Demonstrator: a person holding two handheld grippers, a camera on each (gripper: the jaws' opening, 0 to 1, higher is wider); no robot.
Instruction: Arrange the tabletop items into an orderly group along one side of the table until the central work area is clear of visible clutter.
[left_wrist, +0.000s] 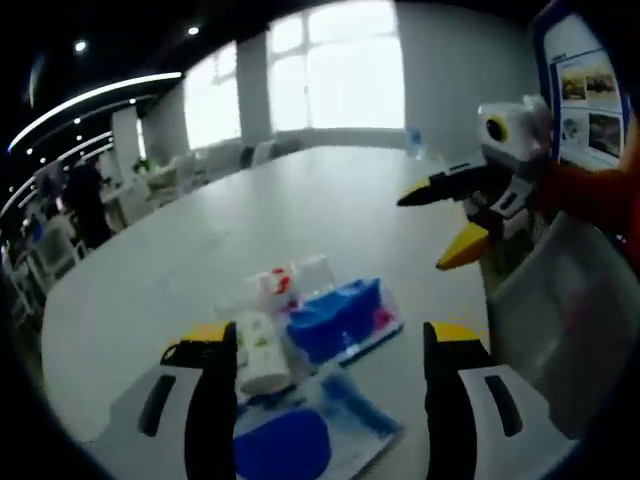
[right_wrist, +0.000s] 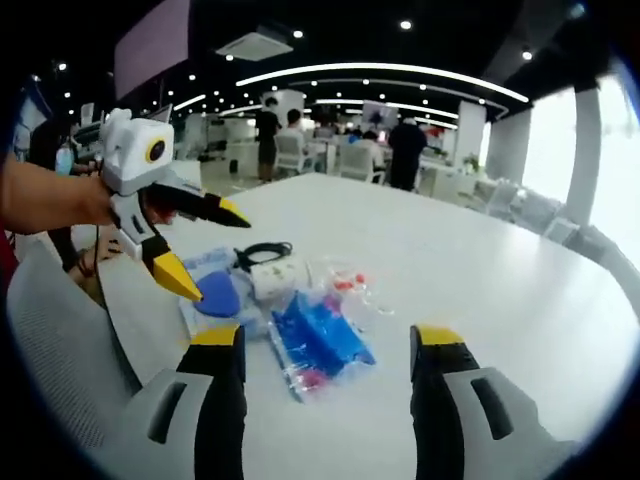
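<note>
A small heap of items lies on the white table (left_wrist: 300, 200) near its edge. In the left gripper view my left gripper (left_wrist: 328, 338) stands open just above a blue packet (left_wrist: 338, 318), a white roll (left_wrist: 262, 352), a clear packet with red bits (left_wrist: 283, 281) and a clear bag with a blue round piece (left_wrist: 285, 445). My right gripper (left_wrist: 425, 232) hovers open at the upper right. In the right gripper view my right gripper (right_wrist: 327, 338) is open over the blue packet (right_wrist: 315, 342). The left gripper (right_wrist: 215, 255), open, hangs over the blue round piece (right_wrist: 218, 292); a white box with a black cable (right_wrist: 275, 270) lies beside it.
A grey chair back (left_wrist: 560, 320) stands against the table's near edge (right_wrist: 60, 340). A bottle (left_wrist: 413, 140) stands at the table's far end. People (right_wrist: 405, 150) and more chairs are far off in the office. A wide bare stretch of table (right_wrist: 480, 260) lies beyond the heap.
</note>
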